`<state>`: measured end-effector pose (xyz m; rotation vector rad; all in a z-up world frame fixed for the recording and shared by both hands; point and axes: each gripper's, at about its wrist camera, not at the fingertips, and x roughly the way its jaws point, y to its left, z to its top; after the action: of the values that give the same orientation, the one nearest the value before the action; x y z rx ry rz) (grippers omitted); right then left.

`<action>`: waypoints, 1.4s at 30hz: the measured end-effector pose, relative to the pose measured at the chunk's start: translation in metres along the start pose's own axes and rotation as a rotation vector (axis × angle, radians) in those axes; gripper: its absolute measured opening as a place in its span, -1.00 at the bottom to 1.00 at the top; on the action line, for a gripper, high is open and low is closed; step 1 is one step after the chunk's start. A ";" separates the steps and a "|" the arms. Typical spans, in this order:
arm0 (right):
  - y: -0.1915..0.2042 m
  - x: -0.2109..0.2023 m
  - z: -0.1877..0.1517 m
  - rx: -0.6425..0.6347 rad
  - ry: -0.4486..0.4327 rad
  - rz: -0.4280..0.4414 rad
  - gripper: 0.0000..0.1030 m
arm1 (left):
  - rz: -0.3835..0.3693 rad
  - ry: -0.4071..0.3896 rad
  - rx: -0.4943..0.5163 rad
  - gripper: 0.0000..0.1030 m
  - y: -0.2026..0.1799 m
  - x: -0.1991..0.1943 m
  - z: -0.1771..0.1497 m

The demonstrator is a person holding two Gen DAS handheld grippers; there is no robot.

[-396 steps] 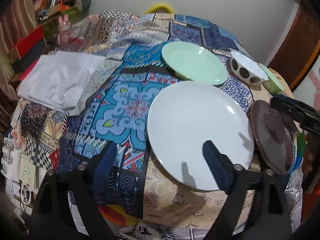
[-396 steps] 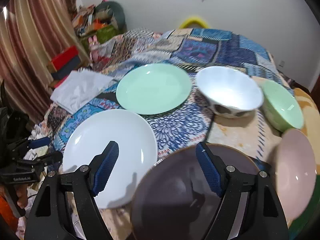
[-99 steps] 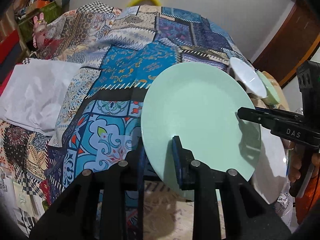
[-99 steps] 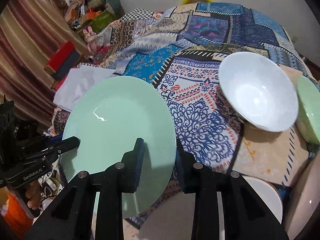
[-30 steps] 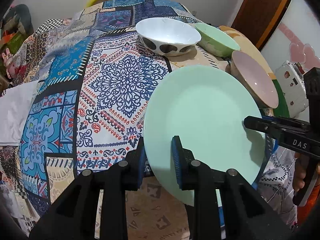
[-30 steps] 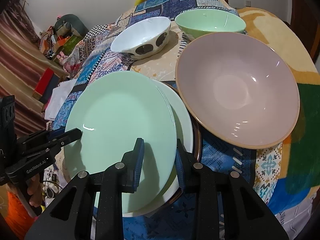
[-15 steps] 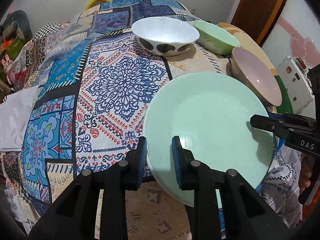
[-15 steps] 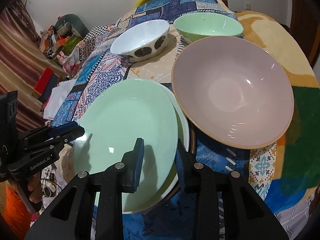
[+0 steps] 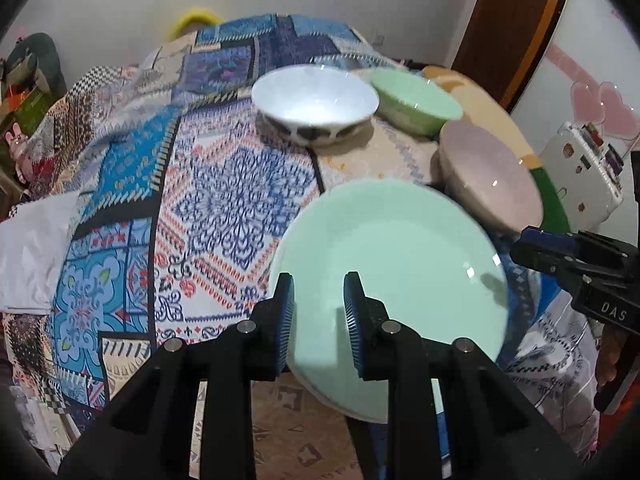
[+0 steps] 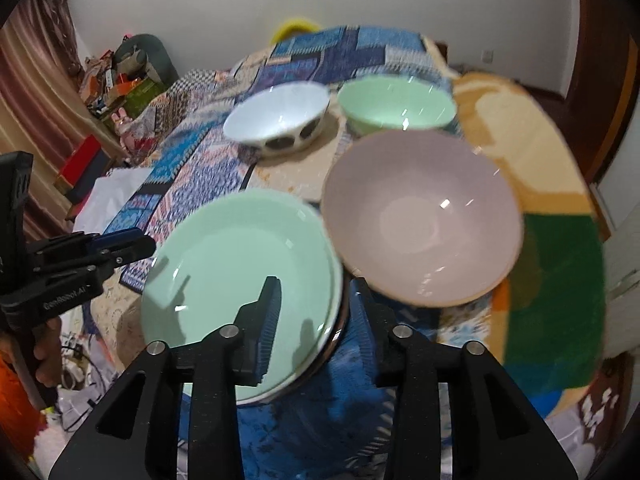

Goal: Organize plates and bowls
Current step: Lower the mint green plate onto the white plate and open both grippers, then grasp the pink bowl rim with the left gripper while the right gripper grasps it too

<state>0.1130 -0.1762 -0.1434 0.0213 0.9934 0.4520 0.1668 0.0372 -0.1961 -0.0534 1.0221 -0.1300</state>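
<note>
now the mint green plate sits on top of the plate stack at lower centre of the right wrist view, with a white rim and a dark rim peeking out beneath it at the stack's lower right edge, so the plates are gathered largest-under at the near edge of the patchwork cloth.

right gripper has just been opening; its jaws stand apart, straddling the stack's near edge with no pad pressing on it, so nothing is held. looks like a release after setting the plate down.

left gripper shows a narrow gap, jaws either side of the green plate's near-left rim in the left wrist view; pads look just clear of the rim and the plate lies flat on the stack, so i read it as let go, not gripped.

bowls not yet nested: pink bowl right of the stack, its rim touching or overlapping the plates' edge, can't tell which. white spotted bowl and green bowl side by side in the upper centre, well apart from the stack.

likely next: the bowls, probably nested into the pink one since it's widest. risk: the stack overhangs the table edge slightly; a knock could tip it.
</note>
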 end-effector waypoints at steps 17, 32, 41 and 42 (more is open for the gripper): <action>-0.059 -0.031 0.025 0.094 -0.149 -0.094 0.33 | -0.058 -0.194 0.058 0.70 -0.059 -0.034 0.053; -0.108 -0.006 0.022 0.170 -0.118 -0.139 0.40 | -0.083 -0.059 0.056 0.72 -0.087 0.051 0.083; -0.123 0.017 0.016 0.187 -0.086 -0.119 0.21 | -0.097 0.024 0.071 0.29 -0.097 0.099 0.091; -0.124 0.019 0.015 0.189 -0.082 -0.110 0.14 | -0.100 0.029 0.072 0.25 -0.098 0.101 0.091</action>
<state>0.1779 -0.2785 -0.1773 0.1535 0.9487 0.2540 0.2884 -0.0749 -0.2239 -0.0371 1.0429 -0.2588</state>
